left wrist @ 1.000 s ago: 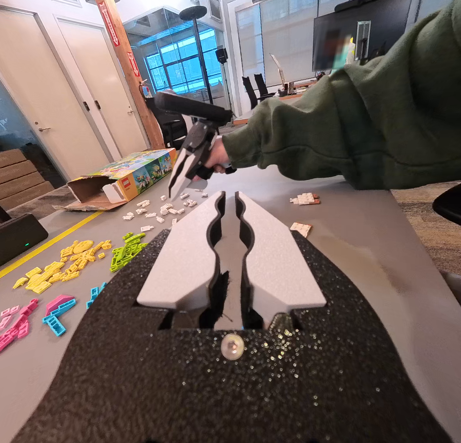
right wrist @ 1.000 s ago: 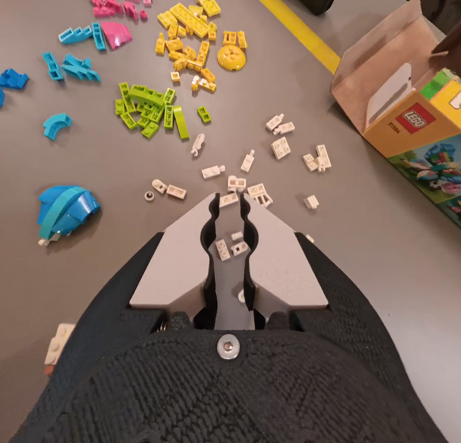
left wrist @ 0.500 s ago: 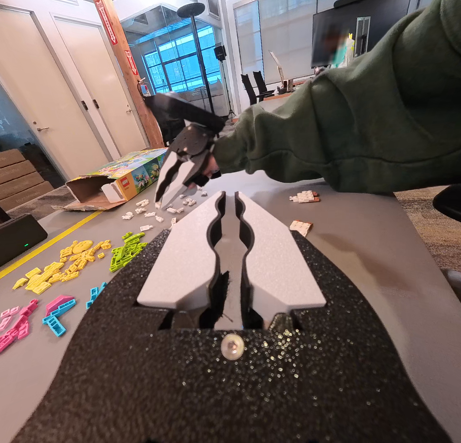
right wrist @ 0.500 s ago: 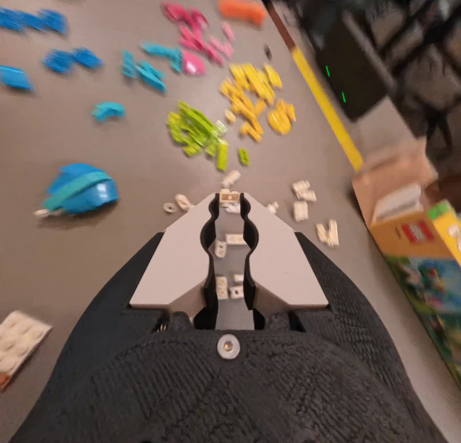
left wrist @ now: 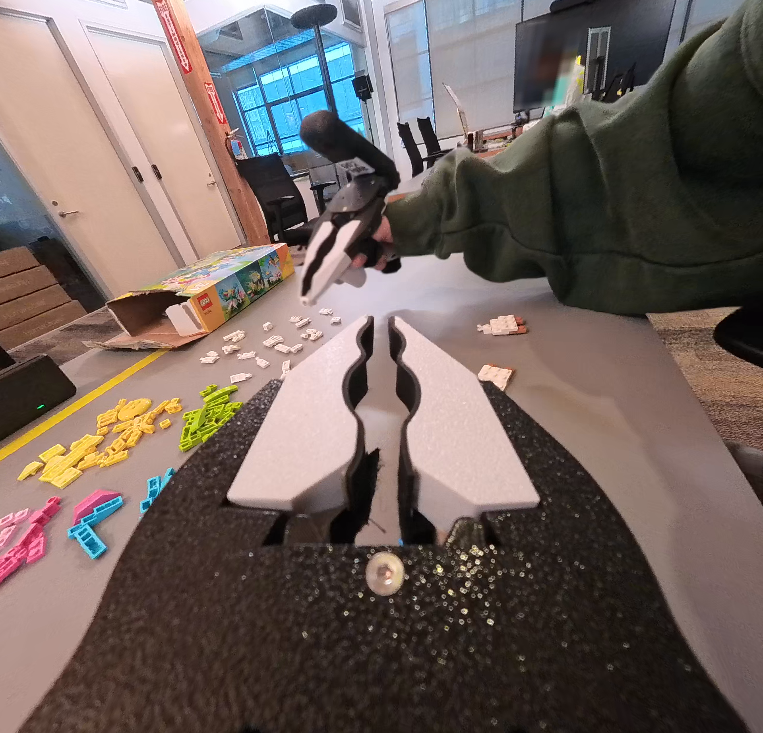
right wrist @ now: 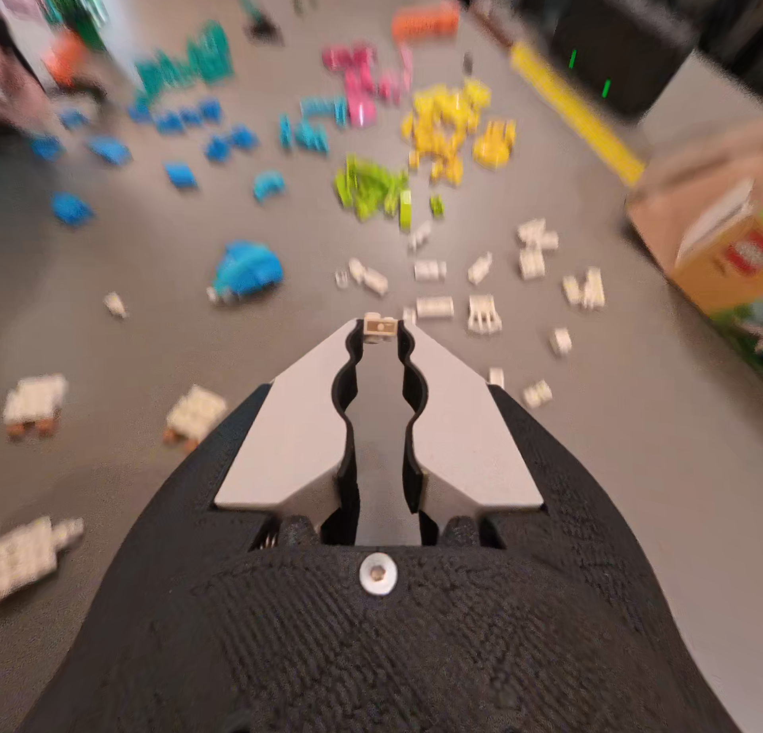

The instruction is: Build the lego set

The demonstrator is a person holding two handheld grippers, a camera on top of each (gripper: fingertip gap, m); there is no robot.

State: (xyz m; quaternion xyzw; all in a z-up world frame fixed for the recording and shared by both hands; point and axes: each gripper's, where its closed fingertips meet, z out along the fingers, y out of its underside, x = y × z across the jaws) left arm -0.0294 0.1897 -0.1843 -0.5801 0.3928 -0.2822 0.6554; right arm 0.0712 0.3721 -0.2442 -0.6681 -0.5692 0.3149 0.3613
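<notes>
White brick piece (right wrist: pixel 380 327), pinched between the right gripper (right wrist: pixel 380 330) fingers, has come up off the table (right wrist: pixel 124 362) above its scattered fellows (right wrist: pixel 433 306); left gripper (left wrist: pixel 380 321) fingers nearly closed, empty.

The left wrist view looks low and level across the table (left wrist: pixel 578 403) toward the right gripper (left wrist: pixel 307 300). The right wrist view looks steeply down from above. Both share the white bricks (left wrist: pixel 268 341) (right wrist: pixel 532 259) and box (left wrist: pixel 214 288) (right wrist: pixel 718 259).
</notes>
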